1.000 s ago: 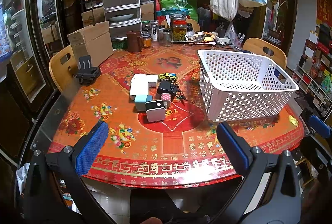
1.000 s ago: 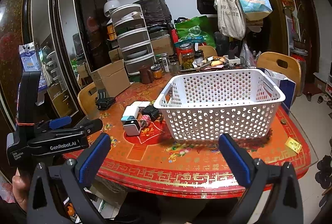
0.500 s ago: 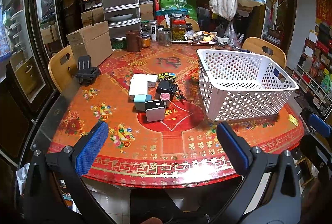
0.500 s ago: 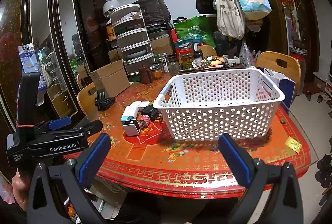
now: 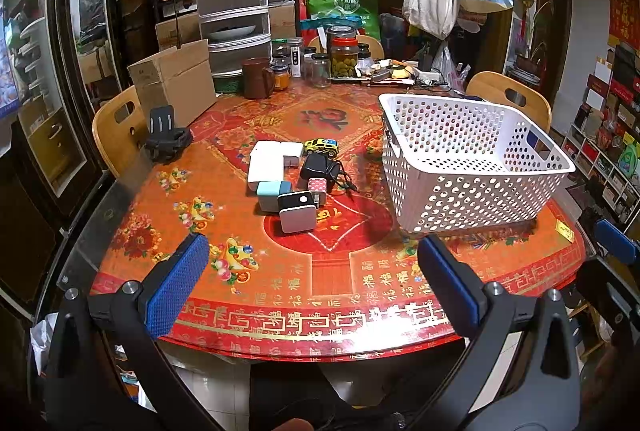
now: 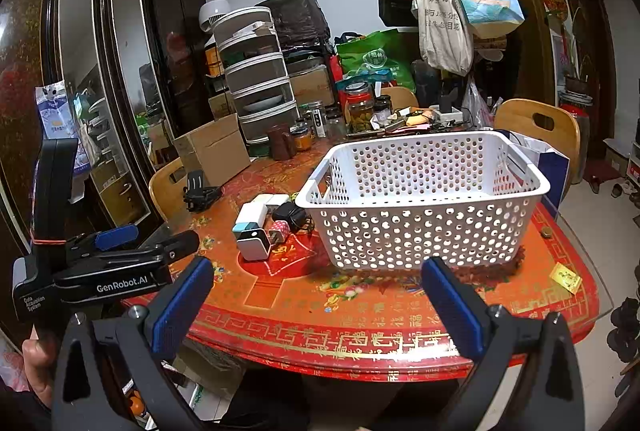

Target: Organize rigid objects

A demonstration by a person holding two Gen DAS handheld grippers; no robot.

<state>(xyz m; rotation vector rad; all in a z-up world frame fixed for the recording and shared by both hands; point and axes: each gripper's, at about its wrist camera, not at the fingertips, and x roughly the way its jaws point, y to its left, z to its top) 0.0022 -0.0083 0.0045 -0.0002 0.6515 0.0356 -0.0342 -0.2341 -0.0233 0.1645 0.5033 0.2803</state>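
Note:
A white perforated basket [image 5: 472, 167] [image 6: 420, 203] stands on the right half of the red patterned table [image 5: 240, 263], with nothing seen inside it. Left of it lies a cluster of small items: a white box [image 5: 265, 162], a teal cube [image 5: 272, 193], a grey-and-black cube device [image 5: 296, 212] [image 6: 253, 241], a pink dotted plug [image 5: 318, 188], a black adapter with cable [image 5: 318, 167] and a yellow toy car [image 5: 321, 146]. My left gripper [image 5: 312, 283] hangs open over the table's near edge. My right gripper [image 6: 316, 305] is open too, in front of the basket.
A black folding holder [image 5: 166, 137] and a cardboard box [image 5: 174, 81] sit at the table's left. Jars, a brown mug [image 5: 256, 83] and stacked containers crowd the far edge. Wooden chairs [image 5: 510, 99] ring the table. A small yellow card [image 6: 565, 277] lies near the right rim.

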